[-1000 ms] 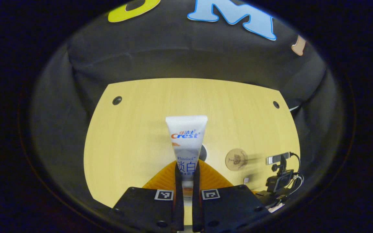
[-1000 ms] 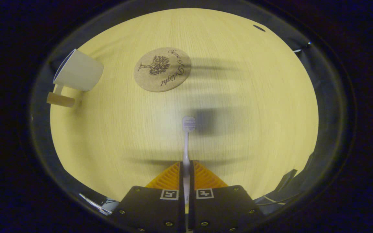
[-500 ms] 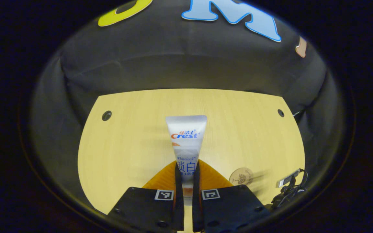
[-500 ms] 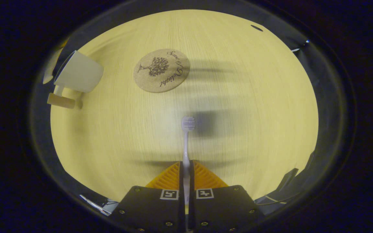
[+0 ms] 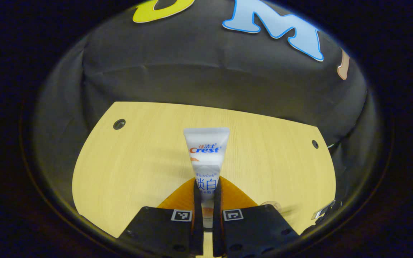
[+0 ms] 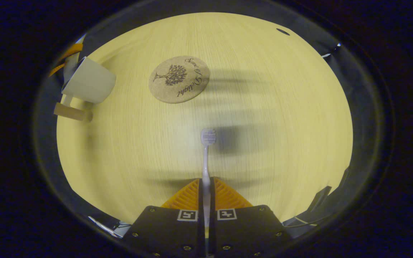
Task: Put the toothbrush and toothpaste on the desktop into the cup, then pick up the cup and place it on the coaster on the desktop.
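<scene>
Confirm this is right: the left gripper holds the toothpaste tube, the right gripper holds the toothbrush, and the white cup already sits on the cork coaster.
One thing is wrong. In the right gripper view the white cup stands on the bare desktop, apart from the cork coaster, which has nothing on it. The rest holds: the left gripper grips the toothpaste tube, the right gripper the toothbrush.

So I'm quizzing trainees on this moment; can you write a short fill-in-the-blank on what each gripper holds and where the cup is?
1. The left gripper is shut on the ____.
2. The right gripper is shut on the ____.
3. The white cup stands on the ____, beside the cork coaster.

Missing words: toothpaste tube; toothbrush; desktop
</scene>
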{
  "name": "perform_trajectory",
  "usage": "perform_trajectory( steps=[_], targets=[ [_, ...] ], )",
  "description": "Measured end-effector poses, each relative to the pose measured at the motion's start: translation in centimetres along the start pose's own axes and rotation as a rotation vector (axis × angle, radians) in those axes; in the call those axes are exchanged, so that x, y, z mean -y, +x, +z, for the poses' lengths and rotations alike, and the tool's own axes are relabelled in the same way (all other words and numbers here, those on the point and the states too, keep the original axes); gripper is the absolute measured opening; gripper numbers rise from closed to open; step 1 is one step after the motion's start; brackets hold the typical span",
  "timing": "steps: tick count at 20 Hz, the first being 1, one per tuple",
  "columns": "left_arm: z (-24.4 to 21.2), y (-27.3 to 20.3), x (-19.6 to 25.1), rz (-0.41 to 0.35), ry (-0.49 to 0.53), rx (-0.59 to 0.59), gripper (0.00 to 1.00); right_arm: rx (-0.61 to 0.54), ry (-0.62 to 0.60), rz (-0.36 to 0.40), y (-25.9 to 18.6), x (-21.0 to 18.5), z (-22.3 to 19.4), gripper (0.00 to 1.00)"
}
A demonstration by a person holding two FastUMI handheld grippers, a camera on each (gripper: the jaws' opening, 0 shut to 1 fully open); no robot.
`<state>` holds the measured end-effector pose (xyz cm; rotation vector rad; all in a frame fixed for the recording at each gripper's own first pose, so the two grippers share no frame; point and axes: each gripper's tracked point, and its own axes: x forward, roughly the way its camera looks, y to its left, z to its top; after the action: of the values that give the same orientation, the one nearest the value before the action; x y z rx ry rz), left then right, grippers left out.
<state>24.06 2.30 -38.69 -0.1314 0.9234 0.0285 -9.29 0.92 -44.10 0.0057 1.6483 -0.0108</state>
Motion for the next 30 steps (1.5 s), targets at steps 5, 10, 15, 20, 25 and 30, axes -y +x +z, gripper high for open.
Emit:
perform_trajectory(
  steps=[5, 10, 15, 20, 25, 30],
  targets=[
    [-0.9, 0.4, -0.2, -0.008, 0.032, 0.054, 0.25, -0.001, 0.000, 0.001, 0.0, 0.0, 0.0, 0.05],
    [-2.6, -1.0, 0.3, -0.040, 0.029, 0.066, 0.78, 0.005, -0.001, 0.001, 0.0, 0.0, 0.0, 0.05],
    [-2.3, -1.9, 0.6, -0.047, 0.036, 0.088, 0.86, 0.036, -0.013, 0.004, 0.0, 0.0, 0.0, 0.05],
    [-1.7, -3.7, -0.2, -0.049, 0.059, 0.125, 0.85, 0.081, 0.018, 0.068, -0.8, -1.2, 1.2, 0.05],
    [-1.3, -6.6, -1.8, -0.037, 0.078, 0.152, 0.85, 0.270, -0.001, 0.109, -5.9, -4.1, 8.3, 0.05],
    [-1.4, -8.8, -4.9, -0.002, 0.091, 0.165, 0.85, 0.495, -0.042, 0.162, -12.7, -7.4, 16.4, 0.05]
  ],
)
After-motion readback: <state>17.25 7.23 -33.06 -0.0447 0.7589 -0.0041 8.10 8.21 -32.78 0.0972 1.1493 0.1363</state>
